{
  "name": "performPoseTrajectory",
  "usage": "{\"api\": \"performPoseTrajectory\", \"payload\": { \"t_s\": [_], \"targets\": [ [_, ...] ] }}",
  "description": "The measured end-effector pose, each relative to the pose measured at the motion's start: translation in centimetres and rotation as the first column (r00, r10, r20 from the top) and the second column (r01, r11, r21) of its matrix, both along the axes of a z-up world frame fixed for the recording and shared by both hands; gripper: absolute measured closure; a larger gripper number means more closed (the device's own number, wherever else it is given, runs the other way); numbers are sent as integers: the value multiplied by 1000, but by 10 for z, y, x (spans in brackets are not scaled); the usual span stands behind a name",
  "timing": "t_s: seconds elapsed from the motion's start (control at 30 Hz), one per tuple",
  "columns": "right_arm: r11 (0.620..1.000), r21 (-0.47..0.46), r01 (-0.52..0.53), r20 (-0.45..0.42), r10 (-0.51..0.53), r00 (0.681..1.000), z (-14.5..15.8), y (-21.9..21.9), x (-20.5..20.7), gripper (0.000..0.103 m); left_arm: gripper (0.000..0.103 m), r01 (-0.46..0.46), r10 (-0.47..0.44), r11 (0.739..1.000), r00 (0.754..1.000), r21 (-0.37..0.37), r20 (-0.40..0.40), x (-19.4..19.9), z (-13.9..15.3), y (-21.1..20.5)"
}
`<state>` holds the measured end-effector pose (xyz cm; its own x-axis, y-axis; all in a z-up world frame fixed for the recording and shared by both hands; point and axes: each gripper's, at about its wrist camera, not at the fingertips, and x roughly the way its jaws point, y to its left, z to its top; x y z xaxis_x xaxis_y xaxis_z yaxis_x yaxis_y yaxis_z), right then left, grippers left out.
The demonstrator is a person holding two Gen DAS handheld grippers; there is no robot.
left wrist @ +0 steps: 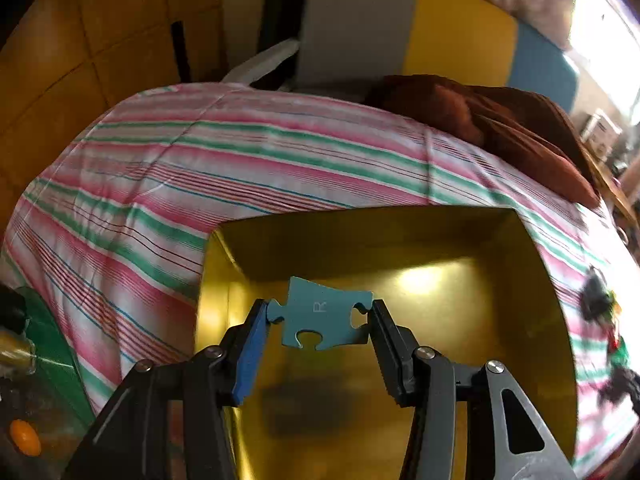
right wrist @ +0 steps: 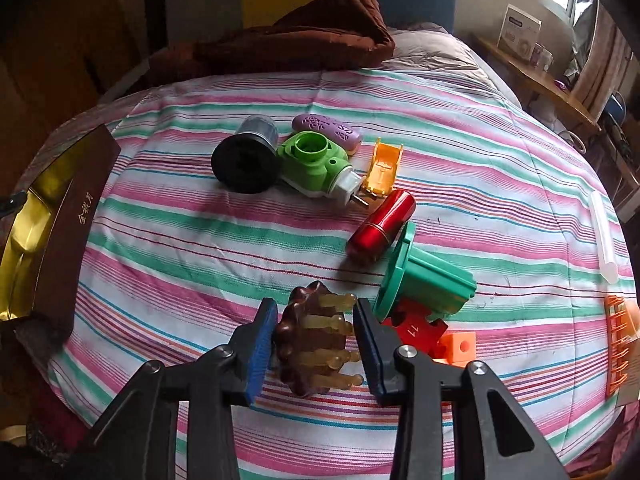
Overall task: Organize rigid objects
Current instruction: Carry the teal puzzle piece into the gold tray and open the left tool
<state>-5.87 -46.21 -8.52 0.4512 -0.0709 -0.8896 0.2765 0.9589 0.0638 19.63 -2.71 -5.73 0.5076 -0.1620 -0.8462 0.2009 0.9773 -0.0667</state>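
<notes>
A teal puzzle piece (left wrist: 324,314) marked "R" hangs over the inside of a gold-lined box (left wrist: 440,248), and my left gripper (left wrist: 320,306) is shut on its two side edges. In the right wrist view, my right gripper (right wrist: 315,304) is shut on a dark brown massage brush (right wrist: 308,344) with amber pegs that lies on the striped bedspread (right wrist: 200,240). One pad presses the brush's brown back and the other the peg tips. The same box (right wrist: 60,220), brown outside, stands at the far left of the bed.
Beyond the brush lie a green flanged spool (right wrist: 424,280), a red cylinder (right wrist: 380,224), a red puzzle piece (right wrist: 416,330), an orange cube (right wrist: 460,346), an orange toy car (right wrist: 384,168), a green plug-in device (right wrist: 314,162), a black cylinder (right wrist: 248,160) and a purple case (right wrist: 326,130). A brown blanket (right wrist: 300,40) lies at the bed's head.
</notes>
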Motion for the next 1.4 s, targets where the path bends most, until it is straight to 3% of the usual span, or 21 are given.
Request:
{"api": "performPoseTrajectory", "payload": {
  "t_s": [0.33, 0.43, 0.53, 0.7, 0.77, 0.9, 1.1, 1.4],
  "targets": [
    [999, -33, -5, -5, 4, 1000, -3, 2, 4, 66, 51, -47, 49, 994, 999, 101, -10, 39, -28, -5],
    [999, -45, -3, -10, 3, 1000, -4, 2, 5, 67, 40, -51, 51, 990, 999, 130, 8, 40, -30, -6],
    [999, -53, -4, -11, 3, 1000, -5, 3, 6, 67, 40, -51, 48, 992, 999, 116, 26, 32, -22, -4],
    [997, -76, -10, -5, 9, 1000, -4, 6, 6, 67, 39, -40, 28, 994, 992, 97, 120, -8, 8, 2],
    [997, -82, -9, -1, 9, 1000, -4, 8, 5, 67, 30, -29, 13, 995, 986, 92, 165, -31, 20, 3],
    [996, -84, -3, 7, 4, 1000, -2, 7, 4, 68, 27, -11, -9, 996, 974, 90, 228, -81, 38, 2],
    [999, -42, -17, 55, 19, 998, 5, 11, 4, 68, 27, 28, -49, 996, 966, 86, 252, -133, 44, -6],
    [999, 29, -26, 86, 24, 996, 13, 26, 10, 68, 27, 54, -64, 997, 970, 50, 233, -163, 39, -7]
  ]
}}
